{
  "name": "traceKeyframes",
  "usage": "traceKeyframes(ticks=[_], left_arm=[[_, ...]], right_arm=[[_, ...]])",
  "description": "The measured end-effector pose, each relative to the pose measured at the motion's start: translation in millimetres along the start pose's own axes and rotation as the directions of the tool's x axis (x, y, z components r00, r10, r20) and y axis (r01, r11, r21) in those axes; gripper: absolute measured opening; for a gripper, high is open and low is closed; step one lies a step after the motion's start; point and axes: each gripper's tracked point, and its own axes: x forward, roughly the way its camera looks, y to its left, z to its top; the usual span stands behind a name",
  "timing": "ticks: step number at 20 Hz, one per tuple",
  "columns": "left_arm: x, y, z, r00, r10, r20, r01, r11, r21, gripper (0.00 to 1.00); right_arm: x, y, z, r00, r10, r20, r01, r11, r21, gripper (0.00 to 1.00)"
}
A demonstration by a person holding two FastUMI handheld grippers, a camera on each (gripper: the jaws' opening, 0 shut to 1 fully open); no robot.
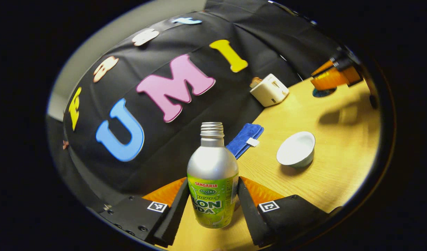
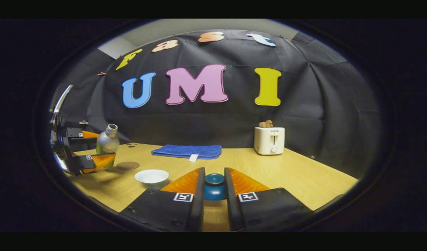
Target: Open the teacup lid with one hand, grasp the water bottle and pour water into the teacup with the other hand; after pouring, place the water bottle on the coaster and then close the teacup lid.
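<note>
Wooden table (image 1: 338, 167): water bottle (image 1: 213, 174) sits between left claw (image 1: 210, 205) fingers.

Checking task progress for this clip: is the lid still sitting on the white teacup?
No. The white teacup stands open on the table, and the blue lid is held between the right gripper fingers.

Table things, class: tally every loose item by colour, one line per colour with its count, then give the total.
Silver and green: 1, bottle
White: 2, cup, toaster
Blue: 2, towel, lid
Brown: 1, coaster
Total: 6
</note>
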Motion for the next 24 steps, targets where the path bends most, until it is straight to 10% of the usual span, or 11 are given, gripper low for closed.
traceKeyframes(ticks=[6, 12, 24], left_arm=[[5.7, -19.2, 12.6, 1.0, -0.02, 0.018, 0.013, 0.949, 0.316, 0.8], [16.8, -20.4, 5.6, 0.999, -0.027, -0.037, 0.044, 0.807, 0.589, 0.8], [24.2, -15.5, 7.7, 0.998, -0.029, -0.05, 0.057, 0.642, 0.765, 0.8]], right_arm=[[0.3, -12.0, 0.7, 1.0, -0.025, 0.0, 0.025, 1.0, 0.0, 0.27], [-0.3, -11.9, 0.7, 1.0, -0.02, 0.0, 0.02, 1.0, 0.0, 0.27], [0.0, -11.6, 1.0, 1.0, -0.019, 0.0, 0.019, 1.0, -0.001, 0.32]])
